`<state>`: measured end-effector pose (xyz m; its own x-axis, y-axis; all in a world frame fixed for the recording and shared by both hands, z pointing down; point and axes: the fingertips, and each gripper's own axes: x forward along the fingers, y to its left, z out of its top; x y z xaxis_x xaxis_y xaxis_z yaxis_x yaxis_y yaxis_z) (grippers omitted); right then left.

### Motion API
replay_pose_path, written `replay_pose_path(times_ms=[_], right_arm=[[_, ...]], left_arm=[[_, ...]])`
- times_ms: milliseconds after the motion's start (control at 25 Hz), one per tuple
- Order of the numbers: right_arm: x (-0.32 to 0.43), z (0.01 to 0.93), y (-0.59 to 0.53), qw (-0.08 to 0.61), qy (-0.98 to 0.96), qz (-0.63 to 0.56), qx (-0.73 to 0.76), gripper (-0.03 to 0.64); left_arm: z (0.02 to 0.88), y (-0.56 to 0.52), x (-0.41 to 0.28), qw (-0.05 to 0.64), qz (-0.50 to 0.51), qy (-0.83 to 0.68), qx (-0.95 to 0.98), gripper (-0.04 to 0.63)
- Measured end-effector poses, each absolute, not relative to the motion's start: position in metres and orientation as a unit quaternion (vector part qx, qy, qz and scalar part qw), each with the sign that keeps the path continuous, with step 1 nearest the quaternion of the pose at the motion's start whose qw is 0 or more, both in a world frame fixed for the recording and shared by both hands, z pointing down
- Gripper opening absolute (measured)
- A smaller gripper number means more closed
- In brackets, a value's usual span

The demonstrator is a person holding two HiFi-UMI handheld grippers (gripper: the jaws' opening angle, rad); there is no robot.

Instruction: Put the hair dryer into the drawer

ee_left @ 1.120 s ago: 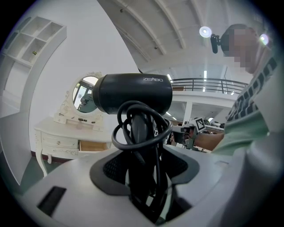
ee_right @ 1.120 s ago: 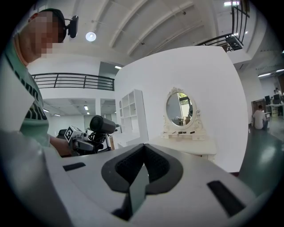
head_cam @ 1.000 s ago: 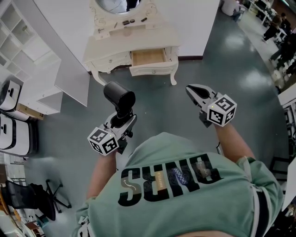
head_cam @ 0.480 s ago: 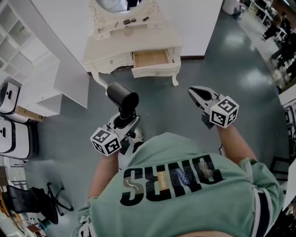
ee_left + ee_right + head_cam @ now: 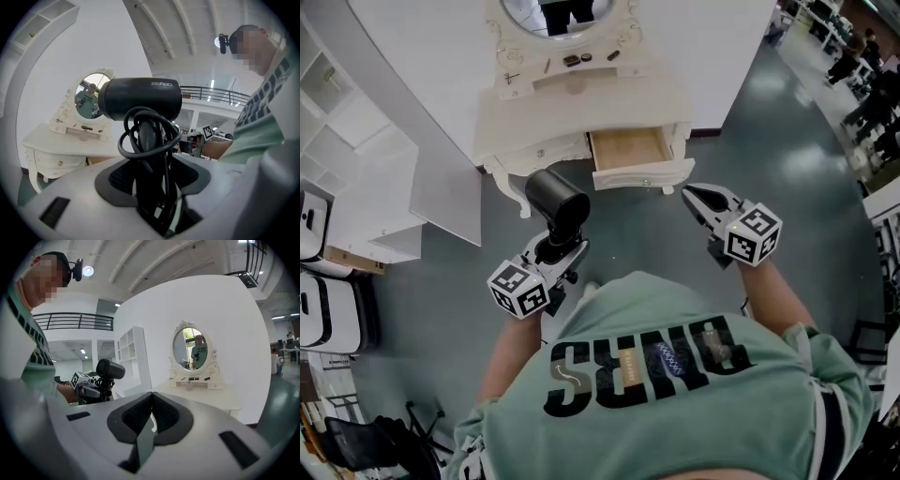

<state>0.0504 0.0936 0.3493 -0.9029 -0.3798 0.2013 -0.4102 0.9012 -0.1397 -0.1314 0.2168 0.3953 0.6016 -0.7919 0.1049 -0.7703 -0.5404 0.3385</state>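
my left gripper (image 5: pixel 557 250) clamps the hair dryer (image 5: pixel 555 199) by its handle, barrel above; right gripper (image 5: pixel 693 195) closed on nothing; cord (image 5: pixel 121 146) hides the handle.

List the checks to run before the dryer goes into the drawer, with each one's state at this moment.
1. Hair dryer held: ok. The left gripper is shut on its handle.
2. Cord tidy: ok. It is looped round the handle, and no loose end is seen hanging.
3. Drawer open: ok. It is pulled out of the dressing table.
4. Room in the drawer: ok. Its wooden bottom shows bare.
5. Hair dryer above the drawer: not ok. It is short of the drawer's front, not over the opening.
6. Right gripper free to help: ok. It is shut, with nothing between its jaws.
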Motion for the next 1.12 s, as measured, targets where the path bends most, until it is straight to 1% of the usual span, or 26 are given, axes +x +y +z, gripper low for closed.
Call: replay_pose_path(times_ms=[280, 600, 840, 1120], right_arm=[[-0.046, 0.344, 0.029, 0.089, -0.965, 0.096, 0.228, -0.006], [-0.09, 0.351, -0.028, 0.101, -0.951, 0.118, 0.267, -0.006], [-0.094, 0.365, -0.076, 0.113, -0.946, 0.128, 0.274, -0.006], [-0.073, 0.376, -0.159, 0.104, -0.954, 0.136, 0.247, -0.006]], left_arm=[[0.39, 0.148, -0.23, 0.178, -0.008, -0.411, 0.894, 0.229], [0.394, 0.094, -0.29, 0.189, 0.006, -0.381, 0.905, 0.229], [0.404, 0.045, -0.301, 0.202, 0.008, -0.377, 0.904, 0.229], [0.412, -0.023, -0.274, 0.209, 0.017, -0.396, 0.894, 0.229]])
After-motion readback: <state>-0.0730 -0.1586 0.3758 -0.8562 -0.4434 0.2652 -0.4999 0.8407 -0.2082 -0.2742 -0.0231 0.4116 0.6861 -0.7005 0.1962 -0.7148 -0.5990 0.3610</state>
